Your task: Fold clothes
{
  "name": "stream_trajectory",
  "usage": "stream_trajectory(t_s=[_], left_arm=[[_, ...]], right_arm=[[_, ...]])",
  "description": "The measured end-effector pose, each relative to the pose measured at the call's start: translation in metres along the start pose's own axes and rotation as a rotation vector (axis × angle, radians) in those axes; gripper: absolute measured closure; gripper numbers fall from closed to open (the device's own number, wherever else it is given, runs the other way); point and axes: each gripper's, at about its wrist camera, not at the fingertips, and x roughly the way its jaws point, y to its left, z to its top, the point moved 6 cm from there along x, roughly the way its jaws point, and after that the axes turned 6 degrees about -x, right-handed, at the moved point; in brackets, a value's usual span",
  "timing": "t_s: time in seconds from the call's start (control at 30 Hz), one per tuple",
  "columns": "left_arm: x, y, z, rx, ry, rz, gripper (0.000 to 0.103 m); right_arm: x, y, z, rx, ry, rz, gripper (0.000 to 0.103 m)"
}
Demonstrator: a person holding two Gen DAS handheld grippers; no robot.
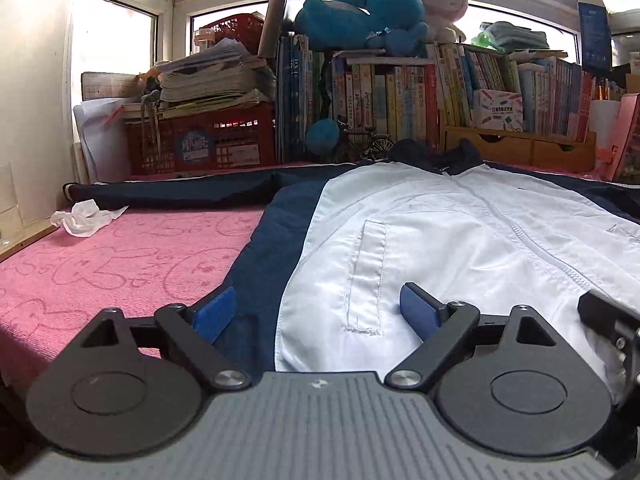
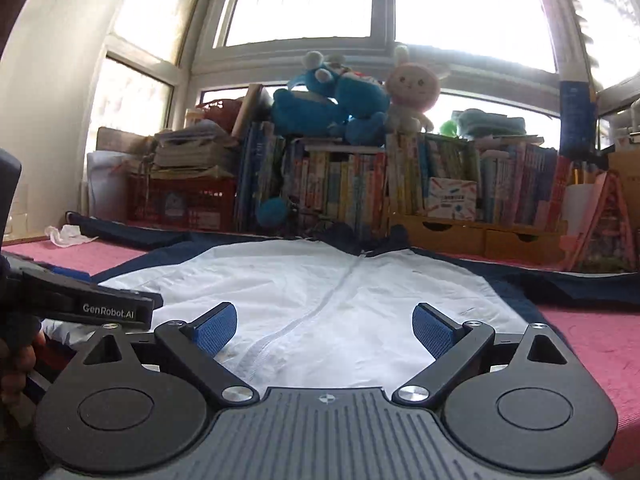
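Left wrist view is showing the jacket [image 1: 432,232] lying spread flat, front up and zipped, on the pink desk [image 1: 120,256], collar far, hem near, one sleeve [image 1: 176,194] stretching far left. It is looking thin, light, limp and rather slick, likely sliding and sagging when lifted; the hem corners or sleeve cuffs seem the surest holds. Left gripper [image 1: 316,310] is hovering over the near hem, fingers spread, straddling the navy-white seam, pinching nothing. Right gripper [image 2: 324,326] is likewise hanging spread over the zip [image 2: 320,304] near the hem. A crumpled tissue [image 1: 86,218] is lying far left; books [image 1: 400,100] are lining the far edge.
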Motion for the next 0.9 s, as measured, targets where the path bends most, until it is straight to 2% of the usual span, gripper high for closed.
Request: stream_trajectory(t_s=[0.03,0.1,0.17,0.33,0.47,0.57,0.6,0.63,0.67,0.7,0.8,0.9], left_arm=[[0.000,0.001,-0.001,0.000,-0.003,0.002,0.008],[0.001,0.005,-0.001,-0.012,0.001,0.007,0.006],[0.002,0.010,-0.001,-0.028,0.013,0.003,0.004],[0.003,0.018,-0.002,-0.010,0.006,0.001,0.001],[0.003,0.036,0.000,-0.019,0.015,0.049,0.000],[0.004,0.047,0.006,-0.043,0.055,0.065,0.000],[0.003,0.047,0.012,-0.034,0.066,0.072,0.001],[0.001,0.045,0.020,-0.023,0.066,0.072,0.005],[-0.001,0.039,0.029,-0.009,0.052,0.063,0.008],[-0.004,0.033,0.039,0.005,0.037,0.053,0.009],[-0.003,0.008,0.067,0.003,0.013,-0.032,0.009],[0.016,-0.022,0.076,-0.026,0.080,-0.097,0.009]], right_arm=[[0.003,0.000,-0.007,-0.027,0.005,-0.007,0.013],[-0.004,-0.009,-0.012,-0.064,-0.040,-0.037,0.013],[-0.007,-0.026,-0.015,-0.112,-0.035,-0.115,0.012],[-0.012,-0.095,-0.031,-0.060,0.060,-0.281,0.007],[-0.020,-0.148,-0.042,-0.021,0.137,-0.419,0.004],[-0.026,-0.188,-0.050,0.009,0.195,-0.523,0.006],[-0.028,-0.201,-0.053,0.019,0.214,-0.558,0.015],[-0.030,-0.214,-0.056,0.029,0.233,-0.592,0.017],[-0.033,-0.220,-0.052,0.052,0.228,-0.590,0.017],[-0.033,-0.222,-0.044,0.088,0.213,-0.550,0.017],[-0.023,-0.213,-0.013,0.168,0.172,-0.385,0.016],[0.003,-0.180,0.011,0.181,0.162,-0.217,0.016]])
